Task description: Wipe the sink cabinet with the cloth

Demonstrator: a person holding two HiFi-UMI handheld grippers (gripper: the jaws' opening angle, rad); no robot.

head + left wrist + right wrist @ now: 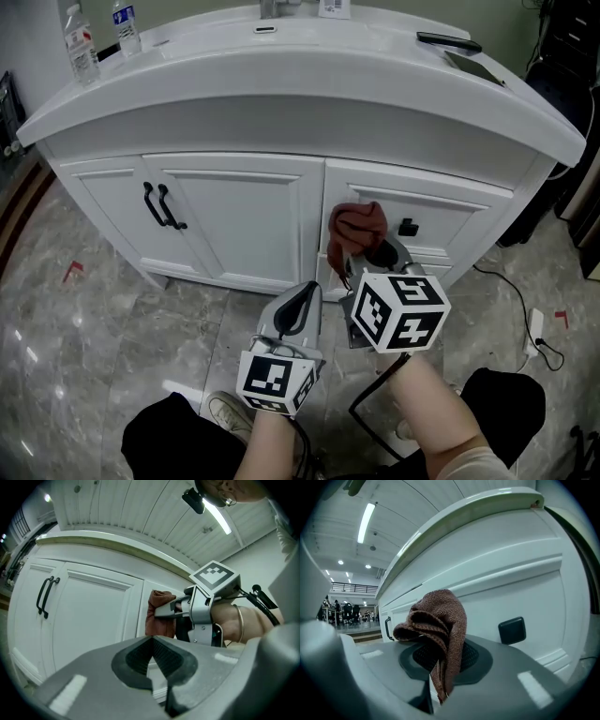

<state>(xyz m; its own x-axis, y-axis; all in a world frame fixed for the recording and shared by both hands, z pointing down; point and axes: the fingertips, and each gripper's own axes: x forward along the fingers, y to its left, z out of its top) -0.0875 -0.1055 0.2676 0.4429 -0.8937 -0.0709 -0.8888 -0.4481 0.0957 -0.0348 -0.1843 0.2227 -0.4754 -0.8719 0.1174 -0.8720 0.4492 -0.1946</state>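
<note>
Cabinet (234, 211), cloth (358, 223) in right hand-held gripper (364, 255)

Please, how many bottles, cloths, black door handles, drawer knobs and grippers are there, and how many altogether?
bottles: 2
cloth: 1
door handles: 2
drawer knob: 1
grippers (left gripper, right gripper): 2
total: 8
</note>
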